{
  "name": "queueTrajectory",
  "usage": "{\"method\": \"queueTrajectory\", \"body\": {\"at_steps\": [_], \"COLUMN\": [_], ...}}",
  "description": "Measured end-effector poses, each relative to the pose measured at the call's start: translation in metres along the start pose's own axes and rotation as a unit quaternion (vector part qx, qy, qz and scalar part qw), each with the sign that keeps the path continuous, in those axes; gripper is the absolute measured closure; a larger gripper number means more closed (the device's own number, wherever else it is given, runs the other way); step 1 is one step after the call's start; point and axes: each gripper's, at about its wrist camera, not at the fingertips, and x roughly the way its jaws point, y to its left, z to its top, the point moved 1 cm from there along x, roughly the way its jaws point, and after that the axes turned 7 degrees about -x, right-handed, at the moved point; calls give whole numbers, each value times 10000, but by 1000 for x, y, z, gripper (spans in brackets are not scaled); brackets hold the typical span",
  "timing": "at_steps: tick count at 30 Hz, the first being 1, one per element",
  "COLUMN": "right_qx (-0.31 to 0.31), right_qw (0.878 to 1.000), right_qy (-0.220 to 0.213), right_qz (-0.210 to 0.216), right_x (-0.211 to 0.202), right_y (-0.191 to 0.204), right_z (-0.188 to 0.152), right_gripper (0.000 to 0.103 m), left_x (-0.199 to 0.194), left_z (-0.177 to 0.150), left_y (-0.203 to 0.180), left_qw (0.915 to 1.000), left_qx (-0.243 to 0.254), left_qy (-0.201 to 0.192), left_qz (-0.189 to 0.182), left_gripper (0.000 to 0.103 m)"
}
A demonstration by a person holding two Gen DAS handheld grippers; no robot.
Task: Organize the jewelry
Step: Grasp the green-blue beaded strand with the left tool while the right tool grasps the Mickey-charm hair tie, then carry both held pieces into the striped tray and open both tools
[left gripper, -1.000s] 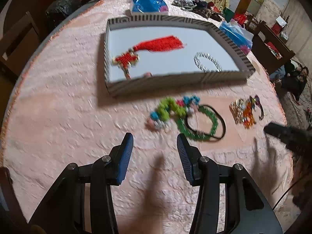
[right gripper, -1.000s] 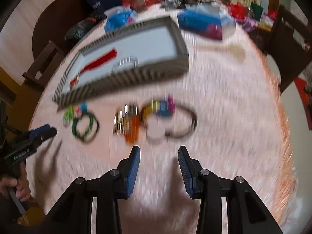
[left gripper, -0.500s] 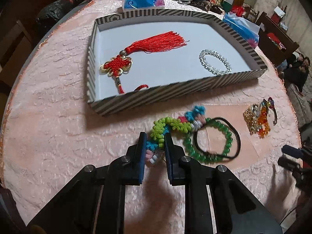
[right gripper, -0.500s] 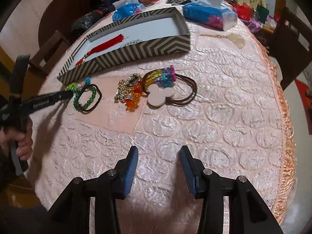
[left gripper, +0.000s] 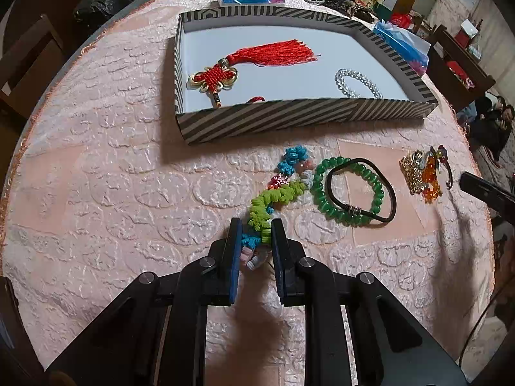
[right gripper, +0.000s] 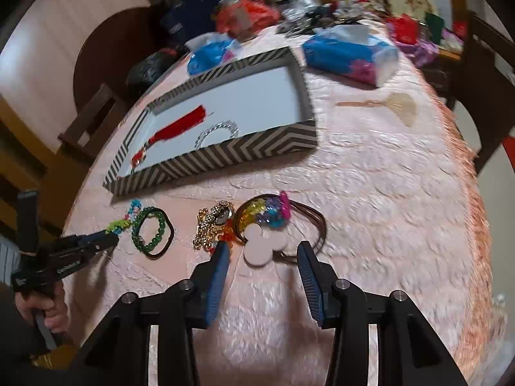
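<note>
Knitted green-and-blue strand (left gripper: 273, 193) at frame centre on the pink tablecloth (left gripper: 96, 177), near end pinched between the narrowed jaws of the left gripper (left gripper: 256, 225). Just right, touching it, a green bead bracelet (left gripper: 347, 189) overlapped by a black hair tie (left gripper: 386, 186). Further right, a gold-and-orange trinket cluster (left gripper: 418, 173). Above, the striped tray (left gripper: 289, 119) with a red tassel knot (left gripper: 257, 58) and clear bead bracelet (left gripper: 357, 82). Right gripper (right gripper: 262, 251) spread wide, flanking a white clover-shaped piece (right gripper: 264, 243), possibly not touching; view blurred.
</note>
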Motion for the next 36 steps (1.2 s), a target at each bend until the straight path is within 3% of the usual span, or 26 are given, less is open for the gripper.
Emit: {"method": "queueTrajectory", "body": {"at_steps": [3,6,16,17,22,27,36], "right_qx": [-341,-646,-1441,-1365,-844,-356,-134], "right_qw": [9993,9967,9851,9866,9939,9986,9973], "right_qy": [127,415,242,230,258,-121,-723], "right_qz": [2,-283,-903,-868,-655,-365,48], "right_x": [13,28,38,37,23,-11,-62], "right_y": [7,10,29,26,12,8,19], "right_z": [5,3,-1,-1,-2,-2,3], "right_gripper": [63,63,63,68,68,68,69], "left_x": [-1,-1,0,0,-2,-11,-40], "left_z": [-1,1,3,3,4,7,17], "left_y": [4,7,10,10,12,10,-10], "left_qw": [10000,9999,9998,9998,9998,9995,9985], "left_qx": [-35,-58,-22,-11,-70,-126,-69], "left_qy": [24,47,96,100,100,15,-263], "left_qz": [-53,-99,-146,-153,-168,-275,-466], "left_gripper": [87,87,87,87,87,87,87]}}
